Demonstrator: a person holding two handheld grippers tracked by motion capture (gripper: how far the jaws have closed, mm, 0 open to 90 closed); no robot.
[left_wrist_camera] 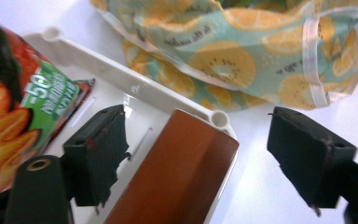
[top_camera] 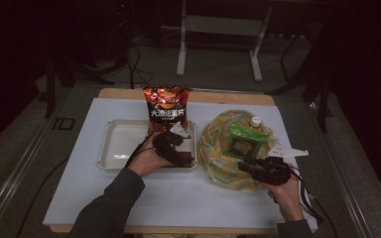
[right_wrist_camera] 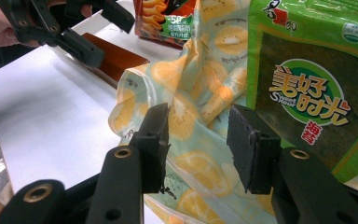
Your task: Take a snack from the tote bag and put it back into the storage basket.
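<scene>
A white tray [top_camera: 116, 141] lies left of centre, with a red-and-black chip bag [top_camera: 167, 104] standing at its back right. A brown box [left_wrist_camera: 182, 172] lies in the tray's corner [left_wrist_camera: 219, 119]. My left gripper [left_wrist_camera: 205, 140] hangs open over it, one jaw on each side and neither touching. To the right sits a fruit-print cloth bag [top_camera: 213, 146] holding a green seaweed packet [right_wrist_camera: 307, 84] and a white-capped bottle [top_camera: 256, 120]. My right gripper [right_wrist_camera: 198, 135] is open at the bag's front edge, its jaws either side of a cloth fold [right_wrist_camera: 186, 116].
The items rest on a white mat [top_camera: 188, 198] over a wooden table. The mat's near half is bare white. Beyond the table are dark floor, cables and a metal stand [top_camera: 218, 29]. In the right gripper view the left gripper [right_wrist_camera: 74, 32] shows near the brown box [right_wrist_camera: 116, 56].
</scene>
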